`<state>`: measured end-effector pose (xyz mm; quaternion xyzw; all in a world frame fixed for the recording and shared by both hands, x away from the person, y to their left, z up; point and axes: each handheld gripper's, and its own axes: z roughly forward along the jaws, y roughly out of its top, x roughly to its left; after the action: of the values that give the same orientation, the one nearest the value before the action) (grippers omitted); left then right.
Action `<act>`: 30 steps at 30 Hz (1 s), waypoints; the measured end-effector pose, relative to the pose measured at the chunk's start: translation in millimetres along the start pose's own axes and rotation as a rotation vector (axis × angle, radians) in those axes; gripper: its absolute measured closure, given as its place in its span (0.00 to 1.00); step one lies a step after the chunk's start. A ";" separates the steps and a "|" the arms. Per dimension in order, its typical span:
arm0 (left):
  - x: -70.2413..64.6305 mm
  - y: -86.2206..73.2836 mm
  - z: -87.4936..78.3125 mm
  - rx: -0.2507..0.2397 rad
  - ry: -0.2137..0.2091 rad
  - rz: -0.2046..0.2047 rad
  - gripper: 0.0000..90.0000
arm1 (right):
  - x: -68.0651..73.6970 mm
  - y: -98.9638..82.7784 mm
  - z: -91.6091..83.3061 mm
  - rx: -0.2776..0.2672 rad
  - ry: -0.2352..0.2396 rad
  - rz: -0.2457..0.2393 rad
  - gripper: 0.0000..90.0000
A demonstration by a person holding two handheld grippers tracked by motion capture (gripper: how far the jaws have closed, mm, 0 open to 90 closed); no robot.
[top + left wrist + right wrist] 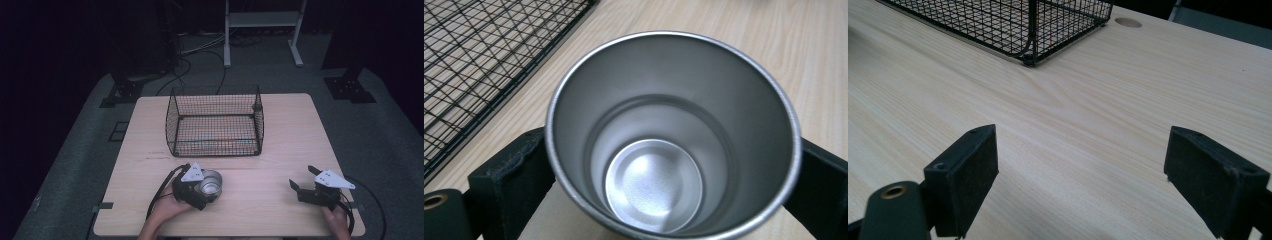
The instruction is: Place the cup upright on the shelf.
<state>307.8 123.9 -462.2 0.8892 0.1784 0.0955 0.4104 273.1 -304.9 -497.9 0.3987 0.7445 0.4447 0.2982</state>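
A steel cup (210,183) stands upright on the wooden table (280,150), in the near left part of the top, a little nearer than the wire basket (216,120) and apart from it. The cup is plain brushed metal, silvery grey, with a thin rolled rim and walls that taper down to a smaller round base. Seen from the left gripper view, the cup (672,135) is empty: its inside shows a faint step partway down the wall and a flat disc at the bottom that catches a dull highlight. No handle or marking shows on it.

The left gripper (196,186) sits around the cup, held by a hand (167,207) that comes in from the near edge. Its two black jaws stand one on each side of the cup's wall and lie right against it, so the gripper is clamped on the cup.

The right gripper (305,179) rests low over the near right part of the table, well apart from the cup. In the right gripper view the right gripper (1080,170) has its jaws spread wide with bare wood between them, and the corner of the basket (1029,30) lies farther off.
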 end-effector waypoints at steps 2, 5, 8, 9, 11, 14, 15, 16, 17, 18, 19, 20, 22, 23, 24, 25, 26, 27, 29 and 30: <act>0.7 0.1 0.1 0.002 -0.006 0.000 0.05 | 0.0 0.0 0.0 0.000 0.000 0.000 0.15; 1.8 -0.1 1.1 0.006 -0.021 0.001 0.08 | 0.0 0.0 0.0 0.000 0.001 0.000 0.15; 1.9 0.1 0.5 -0.002 -0.035 0.001 0.15 | 0.0 0.0 0.0 0.000 0.000 0.000 0.15; 1.7 0.3 0.0 -0.002 -0.035 0.006 0.18 | 0.0 0.0 0.0 0.000 0.000 0.000 0.15; 2.2 0.8 -0.1 0.003 -0.036 0.005 0.20 | 0.0 0.0 0.0 0.000 0.000 -0.001 0.15; 2.2 0.8 -0.1 0.002 -0.036 0.003 0.20 | 0.2 0.0 0.0 0.000 0.001 -0.001 0.15; 2.2 0.9 0.1 -0.001 -0.037 -0.003 0.20 | 0.2 0.0 0.0 -0.001 0.001 -0.001 0.15; 2.6 1.1 0.1 -0.002 -0.041 -0.009 0.20 | 0.1 0.0 0.0 -0.001 0.001 -0.001 0.15; 2.9 1.4 -0.1 -0.002 -0.045 -0.013 0.20 | 0.0 0.0 0.0 -0.001 0.001 -0.002 0.15; 3.1 2.0 -0.3 -0.004 -0.046 -0.015 0.20 | 0.0 0.0 0.0 -0.001 0.001 -0.001 0.15; 3.3 3.0 -0.8 -0.002 -0.044 -0.013 0.20 | 0.0 0.0 0.0 -0.001 0.001 -0.001 0.15; 3.1 4.4 -1.2 -0.003 -0.042 -0.011 0.20 | 0.0 0.0 -0.1 0.000 0.002 0.000 0.15; 3.3 7.5 -2.4 -0.007 -0.042 -0.008 0.20 | 0.0 0.0 0.0 -0.001 0.002 -0.001 0.15; 3.8 9.4 -3.4 -0.007 -0.042 -0.005 0.20 | 0.0 0.0 0.0 -0.001 0.002 -0.002 0.15; 4.2 11.2 -4.2 -0.009 -0.042 -0.003 0.20 | 0.1 0.0 0.0 -0.001 0.001 -0.001 0.15; 4.7 13.0 -5.2 -0.009 -0.039 0.001 0.20 | 0.1 0.0 0.0 -0.001 0.001 -0.001 0.15; 5.2 14.5 -5.9 -0.016 -0.040 0.001 0.20 | 0.2 0.0 -0.1 -0.001 0.001 -0.001 0.15; 6.1 16.2 -6.6 -0.019 -0.043 0.001 0.20 | 0.2 0.0 0.0 -0.001 0.001 -0.001 0.15; 7.4 19.5 -7.7 -0.020 -0.045 0.002 0.20 | 0.2 0.0 0.0 -0.001 0.001 -0.002 0.15; 8.2 21.0 -8.3 -0.022 -0.046 0.002 0.20 | 0.2 0.0 0.0 -0.001 0.001 -0.001 0.15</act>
<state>317.7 120.2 -440.6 0.8867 0.1668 0.0773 0.4242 273.0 -304.8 -497.9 0.3981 0.7447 0.4451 0.2980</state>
